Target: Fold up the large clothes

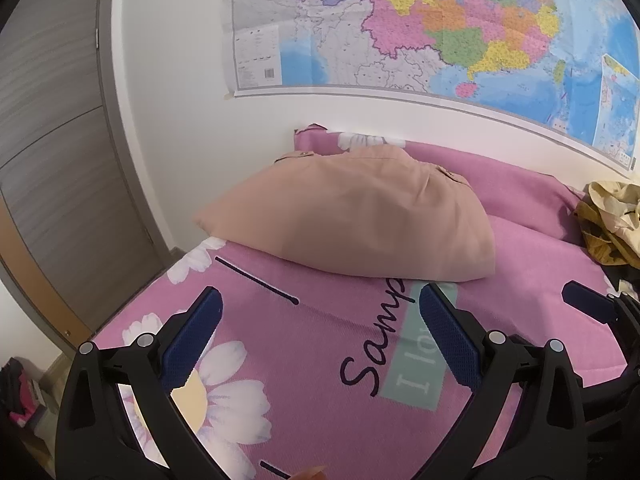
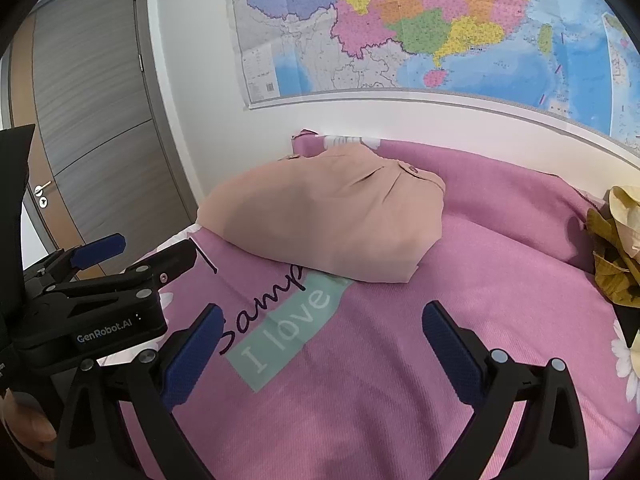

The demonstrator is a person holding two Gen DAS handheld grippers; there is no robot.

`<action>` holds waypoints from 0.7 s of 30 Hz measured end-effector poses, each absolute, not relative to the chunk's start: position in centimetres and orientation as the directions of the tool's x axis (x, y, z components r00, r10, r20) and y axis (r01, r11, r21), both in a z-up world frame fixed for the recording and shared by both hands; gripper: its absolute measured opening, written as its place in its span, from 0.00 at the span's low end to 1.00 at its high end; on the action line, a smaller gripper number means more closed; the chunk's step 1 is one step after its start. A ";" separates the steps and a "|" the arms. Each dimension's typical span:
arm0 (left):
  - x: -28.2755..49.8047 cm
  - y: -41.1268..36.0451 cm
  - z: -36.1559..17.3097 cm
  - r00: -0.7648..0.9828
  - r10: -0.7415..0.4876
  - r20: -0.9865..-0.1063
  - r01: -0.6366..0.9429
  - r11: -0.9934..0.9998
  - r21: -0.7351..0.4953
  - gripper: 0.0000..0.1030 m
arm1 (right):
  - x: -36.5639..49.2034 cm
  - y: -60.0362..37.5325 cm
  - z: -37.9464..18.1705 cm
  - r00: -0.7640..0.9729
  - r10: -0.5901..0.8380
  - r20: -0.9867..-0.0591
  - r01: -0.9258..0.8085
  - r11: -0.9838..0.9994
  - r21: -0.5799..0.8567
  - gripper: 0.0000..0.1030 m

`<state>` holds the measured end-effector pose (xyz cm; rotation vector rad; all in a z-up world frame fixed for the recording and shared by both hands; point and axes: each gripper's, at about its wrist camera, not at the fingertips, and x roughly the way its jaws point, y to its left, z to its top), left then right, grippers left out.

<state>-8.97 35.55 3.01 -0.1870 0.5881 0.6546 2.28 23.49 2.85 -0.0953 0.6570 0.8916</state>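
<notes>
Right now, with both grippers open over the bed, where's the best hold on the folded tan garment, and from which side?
Probably the near edge of the tan garment, approached from the camera side. It lies as a folded bundle on the pink bedspread, its near hem low and unobstructed, while the buttoned tabs sit at the far wall end. Left gripper could take the pointed left corner, right gripper the thicker right corner.

both views low over bed [image 1: 320, 340]

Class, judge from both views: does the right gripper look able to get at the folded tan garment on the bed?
Probably yes. The right gripper is open and faces the tan garment, with only bare pink bedspread between them.
</notes>
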 end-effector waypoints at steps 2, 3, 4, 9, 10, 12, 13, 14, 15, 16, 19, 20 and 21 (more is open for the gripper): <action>-9.0 35.5 3.0 0.640 0.517 -0.569 -0.620 0.785 0.017 0.95 | 2.2 23.5 2.8 0.448 0.690 -0.569 -0.747 0.638 0.187 0.94; -9.1 35.4 3.0 0.639 0.520 -0.567 -0.621 0.783 0.019 0.95 | 2.2 23.5 2.8 0.445 0.690 -0.571 -0.746 0.638 0.189 0.94; -9.1 35.4 3.0 0.638 0.522 -0.566 -0.622 0.783 0.020 0.95 | 2.2 23.5 2.8 0.446 0.688 -0.573 -0.744 0.640 0.189 0.94; -9.3 35.4 3.0 0.638 0.519 -0.569 -0.621 0.784 0.018 0.95 | 1.9 23.3 2.9 0.451 0.689 -0.567 -0.745 0.641 0.186 0.94; -9.3 35.3 3.0 0.637 0.520 -0.569 -0.622 0.783 0.020 0.95 | 1.8 23.2 2.9 0.453 0.689 -0.566 -0.744 0.641 0.186 0.94; -9.4 35.2 3.0 0.636 0.523 -0.568 -0.624 0.782 0.021 0.95 | 1.7 23.1 2.9 0.452 0.689 -0.566 -0.744 0.641 0.187 0.94; -9.5 35.2 3.0 0.636 0.522 -0.568 -0.623 0.782 0.021 0.95 | 1.7 23.1 3.0 0.453 0.689 -0.565 -0.744 0.642 0.187 0.94; -9.6 35.1 3.0 0.637 0.522 -0.567 -0.623 0.782 0.020 0.95 | 1.7 23.1 3.0 0.453 0.690 -0.564 -0.744 0.641 0.187 0.94; -9.6 35.2 3.0 0.637 0.522 -0.567 -0.623 0.782 0.018 0.95 | 1.6 23.1 3.0 0.453 0.689 -0.565 -0.744 0.642 0.187 0.94; -9.7 35.1 3.0 0.637 0.522 -0.567 -0.624 0.782 0.019 0.95 | 1.6 23.0 3.0 0.453 0.690 -0.565 -0.745 0.641 0.186 0.94; -9.7 35.1 3.0 0.637 0.523 -0.567 -0.623 0.782 0.021 0.95 | 1.6 23.0 3.0 0.454 0.690 -0.564 -0.746 0.640 0.184 0.94; -9.7 35.1 3.0 0.638 0.522 -0.567 -0.623 0.782 0.020 0.95 | 1.6 22.9 3.0 0.453 0.691 -0.563 -0.745 0.640 0.186 0.94; -9.8 35.1 3.0 0.638 0.522 -0.566 -0.623 0.782 0.019 0.95 | 1.6 23.0 3.0 0.453 0.692 -0.563 -0.745 0.640 0.188 0.94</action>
